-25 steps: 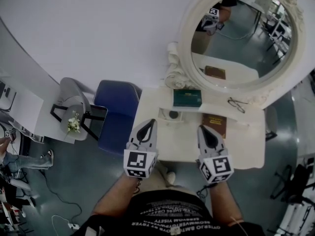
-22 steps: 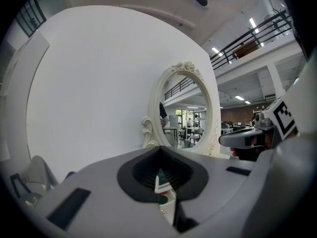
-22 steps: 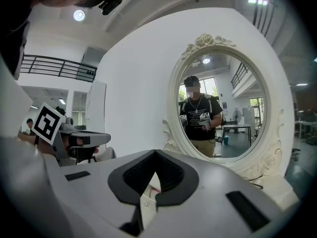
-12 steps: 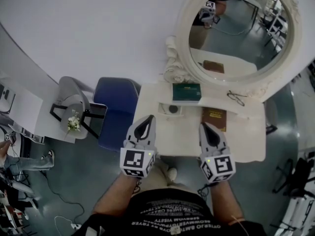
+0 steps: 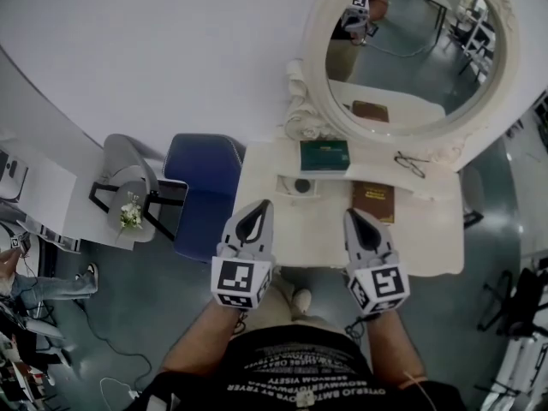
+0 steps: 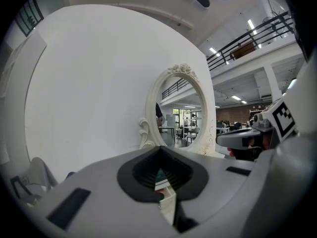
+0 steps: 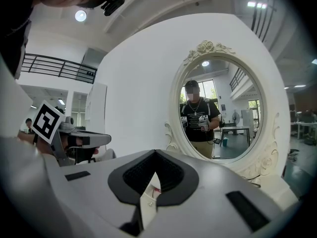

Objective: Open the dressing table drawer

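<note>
Nearest the person, the left gripper (image 5: 257,208) and the right gripper (image 5: 355,219) hung side by side over the front edge of the bench (image 5: 428,238). Both pairs of fingers were pinched shut on nothing and aimed across the top toward the mirror (image 5: 411,50). Just beyond, a small white compartment (image 5: 301,187) jutted from under the raised shelf with the green book (image 5: 324,155). It was probably the drawer, though I couldn't be sure, with its slide running straight back toward the person. It lay almost dead ahead of the left fingers, while the right faced the brown book (image 5: 373,200), so the left hand looked better placed for it.
</note>
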Motion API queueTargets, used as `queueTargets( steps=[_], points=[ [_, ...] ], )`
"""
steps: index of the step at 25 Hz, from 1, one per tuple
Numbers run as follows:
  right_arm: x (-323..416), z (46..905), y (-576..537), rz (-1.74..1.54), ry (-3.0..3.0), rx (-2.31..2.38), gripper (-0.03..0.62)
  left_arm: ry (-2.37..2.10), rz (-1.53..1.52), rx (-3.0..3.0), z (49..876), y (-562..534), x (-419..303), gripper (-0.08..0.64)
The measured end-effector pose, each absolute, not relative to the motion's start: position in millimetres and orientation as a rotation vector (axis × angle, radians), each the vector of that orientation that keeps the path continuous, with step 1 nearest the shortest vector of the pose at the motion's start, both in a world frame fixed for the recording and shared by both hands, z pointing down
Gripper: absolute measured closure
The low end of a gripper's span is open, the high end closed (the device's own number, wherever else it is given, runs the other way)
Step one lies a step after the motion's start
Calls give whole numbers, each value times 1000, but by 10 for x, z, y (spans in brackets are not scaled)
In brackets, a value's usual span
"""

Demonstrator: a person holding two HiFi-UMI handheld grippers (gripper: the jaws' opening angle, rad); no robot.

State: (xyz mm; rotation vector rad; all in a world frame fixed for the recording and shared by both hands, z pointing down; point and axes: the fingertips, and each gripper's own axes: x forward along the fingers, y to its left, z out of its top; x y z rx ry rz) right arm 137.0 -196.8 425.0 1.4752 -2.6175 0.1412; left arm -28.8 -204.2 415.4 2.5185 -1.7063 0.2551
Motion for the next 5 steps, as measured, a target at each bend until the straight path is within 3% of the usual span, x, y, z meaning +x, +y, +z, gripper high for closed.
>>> queueTargets(
  steps=[5],
  points=[
    [1325, 4188, -1982, 151, -2622, 1474, 591, -1711, 261, 2529, 4052, -2024, -316, 557]
  ],
)
